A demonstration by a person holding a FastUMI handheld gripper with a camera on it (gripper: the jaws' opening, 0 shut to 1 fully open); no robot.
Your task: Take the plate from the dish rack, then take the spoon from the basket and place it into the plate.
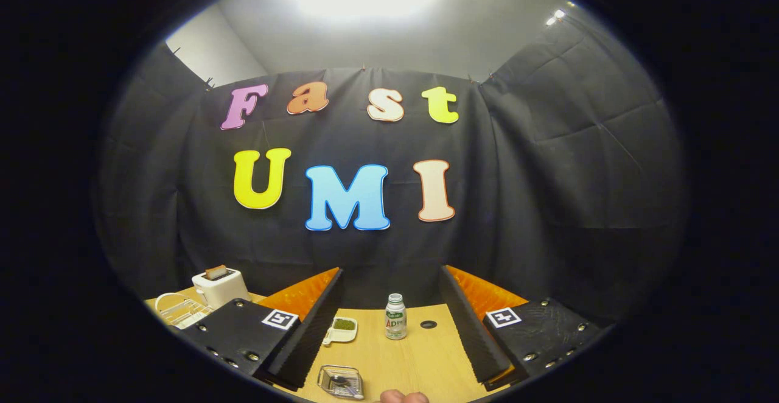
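Fingers of the handheld gripper stand spread wide apart, gripping nothing, above a light wooden tabletop as the task appears not yet begun. A white wire dish rack sits far off beside the left finger, next to a white toaster with a slice of bread in its slot; a pale curved edge in the rack may be the plate, though it is too small to confirm. A small wire-mesh basket lies low between the fingers, a dark spoon seemingly resting inside. Beyond it stand a small white dish of green matter and a white plastic bottle with a green label. Risks ahead: a sideways swing toward the rack could clip the toaster, and a reach for the spoon could drag the light basket or topple the bottle. Part of a person's hand is cut off nearest the camera. The rack is largely hidden behind the left finger's mount.
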